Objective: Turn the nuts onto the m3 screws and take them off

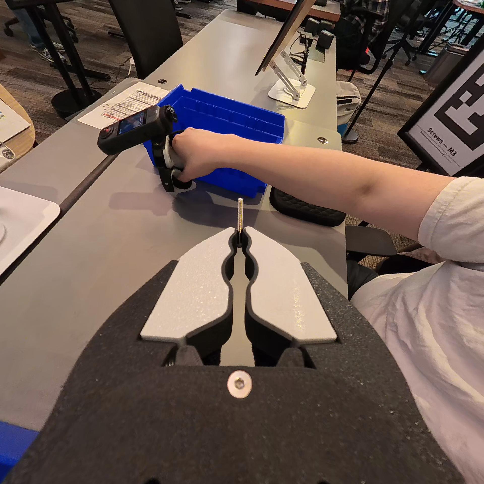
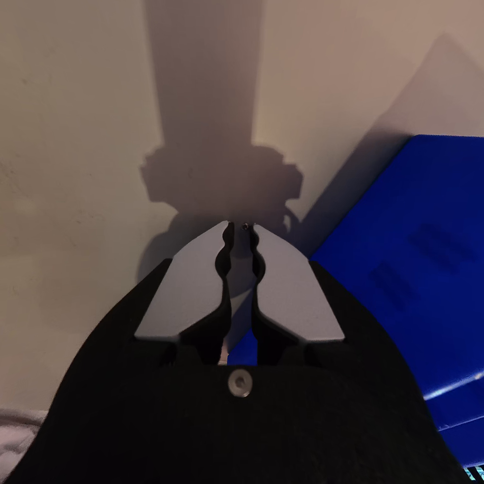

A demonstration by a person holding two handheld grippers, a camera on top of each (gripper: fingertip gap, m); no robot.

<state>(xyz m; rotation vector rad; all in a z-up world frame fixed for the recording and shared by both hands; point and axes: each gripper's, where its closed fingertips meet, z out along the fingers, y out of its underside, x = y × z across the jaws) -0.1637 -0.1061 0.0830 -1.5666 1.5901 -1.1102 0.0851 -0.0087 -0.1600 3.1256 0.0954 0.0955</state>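
left claw [image 1: 239,231] pinching upright screw [image 1: 240,210] | right claw [image 2: 242,225] slightly spread around, apparently, a nut [image 2: 245,226] on table [image 2: 78,131]

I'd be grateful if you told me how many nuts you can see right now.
1: a small nut on the grey table, between the open jaws of the right gripper, beside the blue bin. More may lie hidden inside the bin.
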